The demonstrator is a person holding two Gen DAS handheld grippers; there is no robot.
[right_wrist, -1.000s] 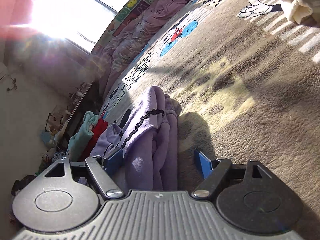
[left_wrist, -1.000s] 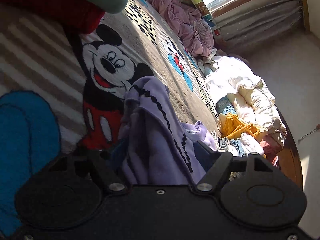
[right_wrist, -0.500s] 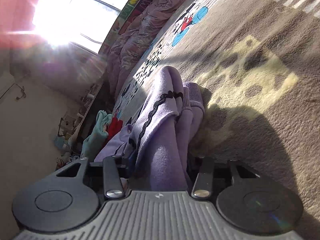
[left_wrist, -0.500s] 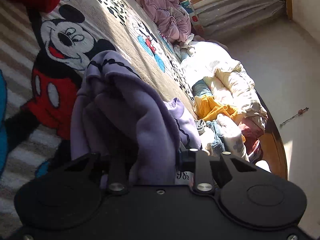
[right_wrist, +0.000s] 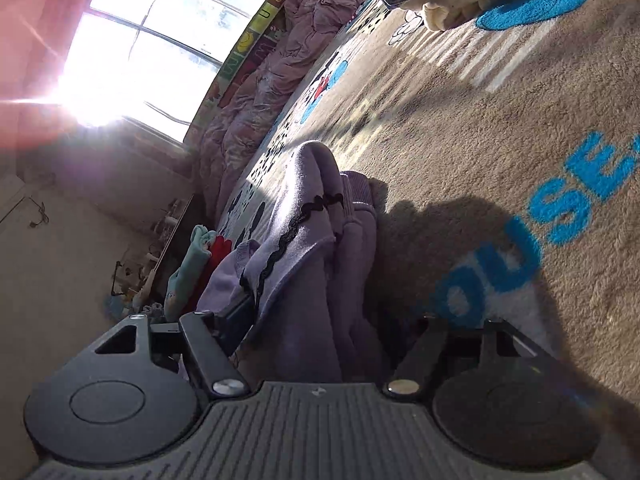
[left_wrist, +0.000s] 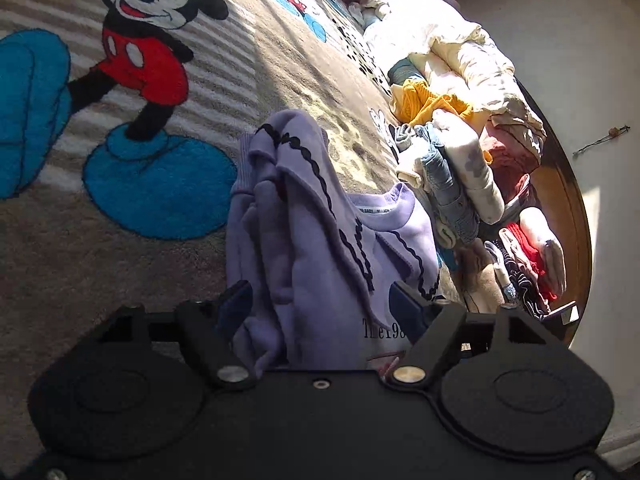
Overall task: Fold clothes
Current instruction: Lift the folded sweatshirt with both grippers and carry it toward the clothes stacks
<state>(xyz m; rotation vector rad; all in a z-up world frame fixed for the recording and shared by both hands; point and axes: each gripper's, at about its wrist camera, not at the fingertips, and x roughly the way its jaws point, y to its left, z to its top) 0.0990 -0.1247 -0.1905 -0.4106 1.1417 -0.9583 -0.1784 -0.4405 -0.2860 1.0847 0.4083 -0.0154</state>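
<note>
Lower centre, both views: lavender sweatshirt [left_wrist: 312, 240] bunched between left gripper [left_wrist: 322, 304] and right gripper [right_wrist: 330, 324], both gaping. Fits grasp or release; keep layers aligned.

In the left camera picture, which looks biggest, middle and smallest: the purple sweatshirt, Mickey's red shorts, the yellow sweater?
1. Purple sweatshirt, though it is nearest the camera.
2. Red shorts.
3. Yellow sweater, partly buried, so shorts versus sweater is unsure.
</note>
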